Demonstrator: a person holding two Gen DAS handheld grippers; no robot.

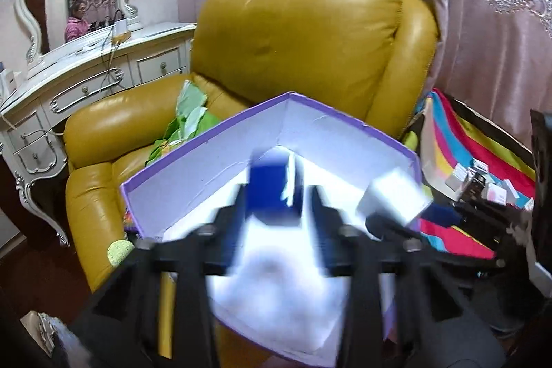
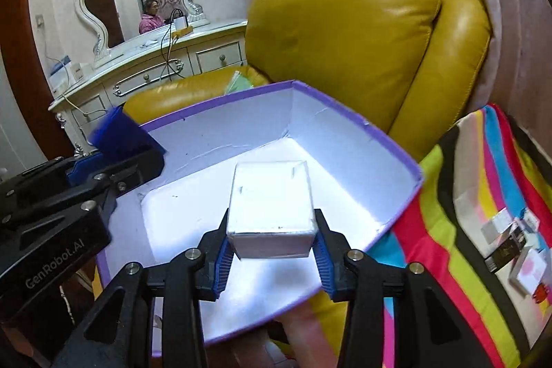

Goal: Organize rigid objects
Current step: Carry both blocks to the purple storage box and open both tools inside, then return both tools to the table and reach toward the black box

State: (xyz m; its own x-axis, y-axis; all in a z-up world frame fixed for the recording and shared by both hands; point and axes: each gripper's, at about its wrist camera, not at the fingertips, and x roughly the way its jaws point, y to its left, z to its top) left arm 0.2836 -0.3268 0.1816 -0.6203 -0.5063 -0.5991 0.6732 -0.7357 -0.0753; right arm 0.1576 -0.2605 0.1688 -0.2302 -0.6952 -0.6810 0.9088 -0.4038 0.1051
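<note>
Before a yellow armchair (image 2: 345, 33), a purple-edged tray (image 2: 396, 147) takes the sorting: the right gripper (image 2: 272, 256) clamps a white box (image 2: 270, 209) above it, the left gripper (image 1: 276, 212), blurred, apparently grips a blue box (image 1: 269, 181). Next, probably: lower, release.

the left gripper (image 1: 276, 209), a black two-finger tool with blue ribbed pads, reaches forward and slightly downward, its jaws closed on a dark blue box (image 1: 269, 192); its own view is blurred. the right gripper (image 2: 272, 247), of the same black build, points forward and down, level with the left and just beside it. its jaws clamp a white rectangular box (image 2: 270, 209) by its two sides, pads (image 2: 222, 261) pressed flat against it.
</note>
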